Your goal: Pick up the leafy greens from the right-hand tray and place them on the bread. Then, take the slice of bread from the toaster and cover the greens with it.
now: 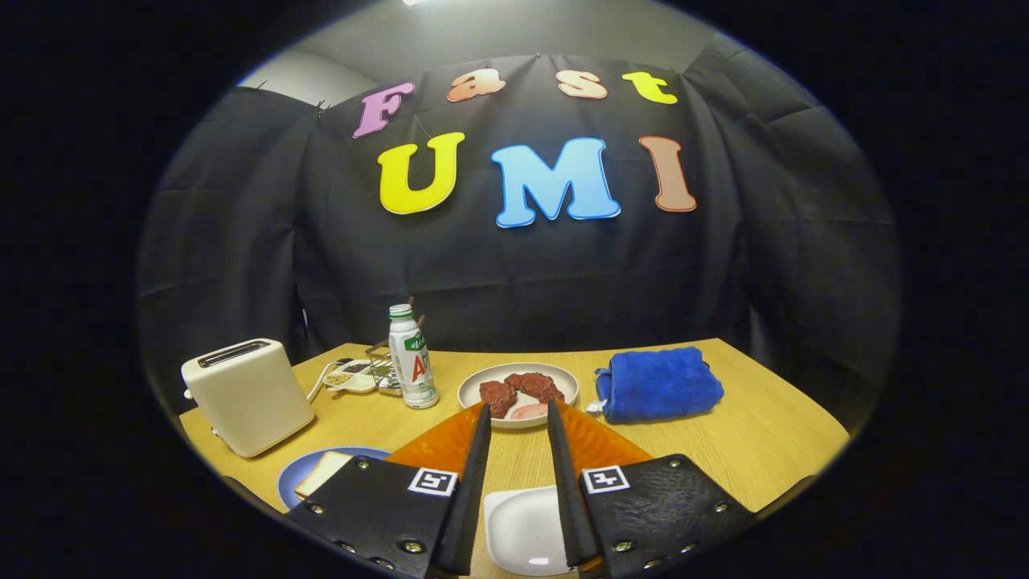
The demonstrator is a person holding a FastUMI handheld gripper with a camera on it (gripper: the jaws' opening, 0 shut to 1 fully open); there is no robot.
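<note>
My gripper [518, 406] hangs open above the wooden table [772, 442], nothing between its black fingers [473, 482]. Low between the fingers lies a white tray [522, 531]; the part I see is plain white. Left of the left finger a slice of bread [323, 473] rests on a blue plate [299, 476]. Beyond that plate stands a cream toaster [245, 396] with a dark slot on top; I cannot tell what is inside the slot.
Just past the fingertips a round plate [482, 384] holds red meat pieces [522, 388]. A folded blue towel [659, 382] lies to its right. A white bottle [412, 358], a small seed dish [350, 378] and a wire rack [382, 366] stand between toaster and plate.
</note>
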